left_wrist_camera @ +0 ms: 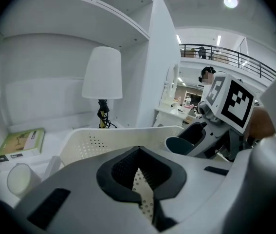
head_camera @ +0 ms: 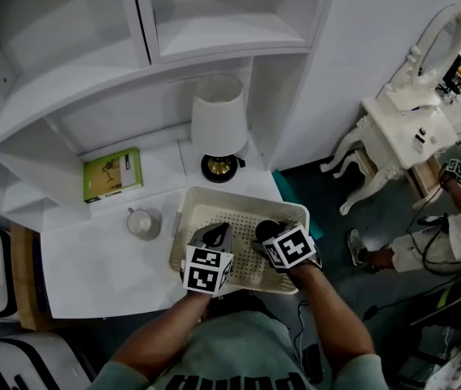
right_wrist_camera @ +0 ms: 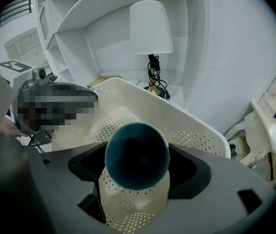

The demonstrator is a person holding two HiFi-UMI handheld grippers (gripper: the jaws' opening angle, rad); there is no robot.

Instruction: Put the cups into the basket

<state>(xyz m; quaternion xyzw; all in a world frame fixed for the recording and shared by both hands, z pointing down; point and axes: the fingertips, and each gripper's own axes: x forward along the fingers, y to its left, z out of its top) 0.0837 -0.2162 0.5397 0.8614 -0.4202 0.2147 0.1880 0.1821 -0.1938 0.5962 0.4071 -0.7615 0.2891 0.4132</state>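
Note:
A cream perforated basket (head_camera: 214,210) stands on the white table, in front of the person. My right gripper (head_camera: 269,236) is shut on a dark teal cup (right_wrist_camera: 137,156) and holds it over the basket floor, its dark mouth toward the camera. The same teal cup (left_wrist_camera: 182,144) shows in the left gripper view, inside the basket wall (left_wrist_camera: 103,138). My left gripper (left_wrist_camera: 138,152) hangs over the basket's near left part, its black pads meeting with nothing between them. A white cup (head_camera: 143,222) stands on the table left of the basket; this white cup (left_wrist_camera: 21,178) also shows in the left gripper view.
A white-shaded lamp (head_camera: 219,124) stands behind the basket. A green book (head_camera: 112,173) lies at the back left under white shelves (head_camera: 92,80). Another person (head_camera: 425,242) sits on the floor at the right, near a white dressing table (head_camera: 401,128).

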